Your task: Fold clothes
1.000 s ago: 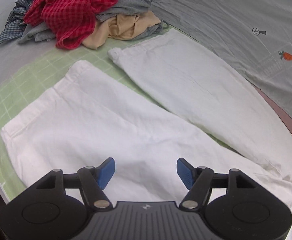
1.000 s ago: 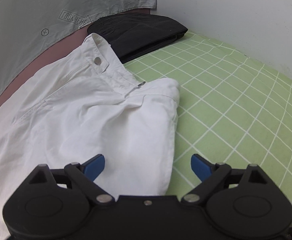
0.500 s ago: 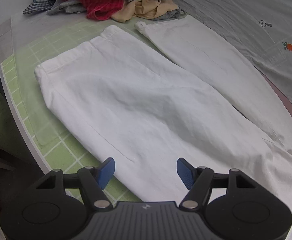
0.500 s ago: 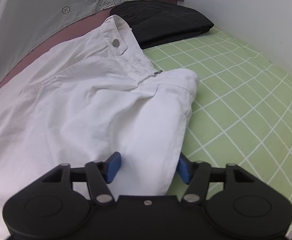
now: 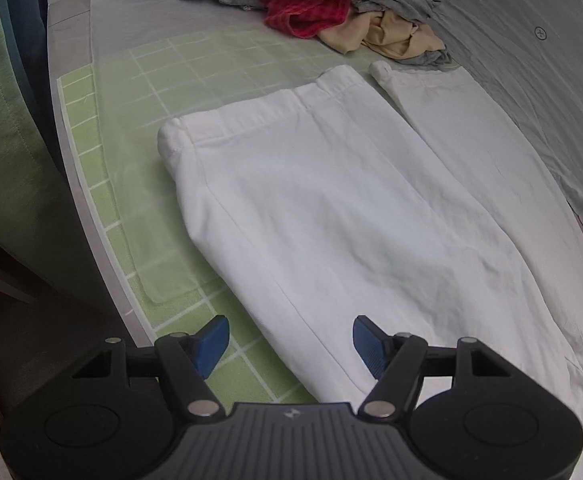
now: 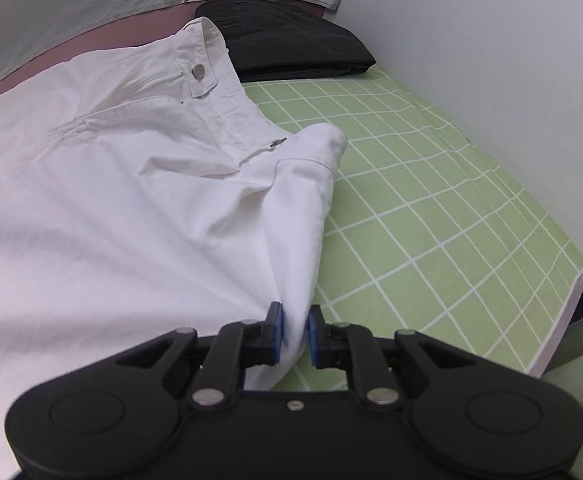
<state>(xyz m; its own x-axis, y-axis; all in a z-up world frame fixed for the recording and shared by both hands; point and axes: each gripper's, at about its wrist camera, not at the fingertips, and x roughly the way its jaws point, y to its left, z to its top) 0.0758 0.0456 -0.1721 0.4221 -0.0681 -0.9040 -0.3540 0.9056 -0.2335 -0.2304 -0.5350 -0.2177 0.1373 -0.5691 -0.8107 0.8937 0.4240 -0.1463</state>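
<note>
White trousers lie spread on a green grid mat, both legs pointing away in the left wrist view. My left gripper is open, its blue pads on either side of the near leg's front edge, holding nothing. In the right wrist view the trousers' waist shows its button and open fly. My right gripper is shut on the near side edge of the trousers by the waist.
A pile of clothes, red checked, grey and tan, sits at the far end of the mat. A grey printed cloth lies beyond the trousers. A folded black garment lies past the waist. The table edge runs along the left.
My right gripper has closed from open onto the trousers' side edge. My left gripper has pulled back toward the table's front edge, still open, so the trouser legs show farther away.
</note>
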